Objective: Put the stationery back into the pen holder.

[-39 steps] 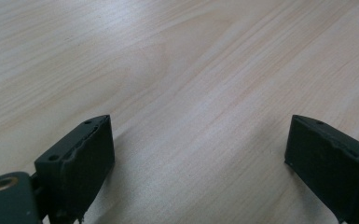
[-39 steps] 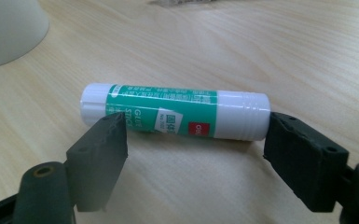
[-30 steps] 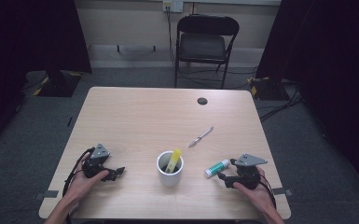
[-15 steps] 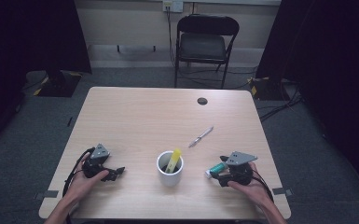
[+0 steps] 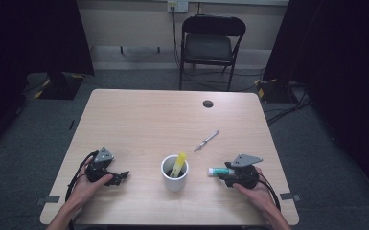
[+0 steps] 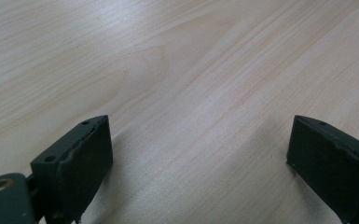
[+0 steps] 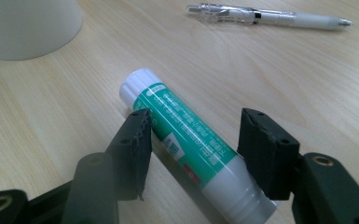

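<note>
High view: a pale wooden worktop (image 5: 139, 120) is seen across the middle of the frame, with a black folding chair (image 5: 210, 43) beyond it at the top. A white cup (image 5: 175, 173) is placed at lower centre, and a yellow marker (image 5: 178, 164) is stood leaning inside it, so the cup is judged to be the collecting place for the loose items. A clear pen (image 5: 206, 140) is left lying just right of and above the cup, apart from it. A green-and-white glue stick (image 7: 193, 140) is laid flat at lower right, its white cap pointed toward the cup. The right gripper (image 7: 193, 156) is set astride its body; its fingers have just been closing and are seen half spread, one pad at the tube and the other just off it, so no firm pinch is judged yet. The left gripper (image 6: 200, 154) is rested at lower left on bare wood, fingers spread wide with nothing between them, seemingly kept waiting.
</note>
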Demonstrator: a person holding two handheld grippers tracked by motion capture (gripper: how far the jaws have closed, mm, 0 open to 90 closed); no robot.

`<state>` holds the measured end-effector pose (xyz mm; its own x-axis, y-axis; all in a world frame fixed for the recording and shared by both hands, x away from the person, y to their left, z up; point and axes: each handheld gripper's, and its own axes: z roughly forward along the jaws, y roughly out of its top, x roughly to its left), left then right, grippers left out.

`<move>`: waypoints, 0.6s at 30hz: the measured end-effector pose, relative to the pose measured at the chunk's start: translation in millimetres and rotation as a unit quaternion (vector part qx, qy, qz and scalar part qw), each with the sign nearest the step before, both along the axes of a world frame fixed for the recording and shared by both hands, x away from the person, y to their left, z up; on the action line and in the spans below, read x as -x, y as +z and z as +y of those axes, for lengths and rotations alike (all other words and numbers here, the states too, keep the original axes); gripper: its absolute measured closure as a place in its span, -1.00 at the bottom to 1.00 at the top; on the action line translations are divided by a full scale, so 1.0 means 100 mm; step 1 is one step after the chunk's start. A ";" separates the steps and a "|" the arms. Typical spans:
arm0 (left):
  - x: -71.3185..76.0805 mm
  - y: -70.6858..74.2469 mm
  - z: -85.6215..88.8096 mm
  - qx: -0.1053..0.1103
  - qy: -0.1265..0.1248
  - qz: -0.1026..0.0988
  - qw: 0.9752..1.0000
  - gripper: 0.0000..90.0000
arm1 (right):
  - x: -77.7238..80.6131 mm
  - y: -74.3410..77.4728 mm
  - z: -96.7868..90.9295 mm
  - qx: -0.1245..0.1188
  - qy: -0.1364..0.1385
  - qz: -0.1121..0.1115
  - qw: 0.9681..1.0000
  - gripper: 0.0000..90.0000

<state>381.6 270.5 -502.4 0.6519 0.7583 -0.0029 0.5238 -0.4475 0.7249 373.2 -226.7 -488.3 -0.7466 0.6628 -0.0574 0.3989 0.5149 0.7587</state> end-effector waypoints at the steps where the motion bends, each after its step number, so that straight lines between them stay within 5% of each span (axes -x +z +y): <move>1: 0.00 0.00 0.00 0.000 0.000 0.000 1.000 -0.86 | 0.00 0.00 -0.01 -0.001 -0.003 0.003 1.000 0.05; 10: -0.01 0.00 0.00 -0.001 -0.001 0.000 1.000 -0.87 | 0.01 0.01 0.05 -0.014 0.010 0.038 0.999 0.32; 18: 0.01 0.00 0.00 0.002 0.001 0.000 1.000 -0.87 | 0.02 0.00 0.00 -0.016 0.005 0.056 0.998 0.25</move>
<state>380.9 270.4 -502.7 0.6502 0.7597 -0.0053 0.5249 -0.4441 0.7261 371.3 -226.9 -487.9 -0.7540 0.6552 0.0473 0.4769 0.4964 0.7253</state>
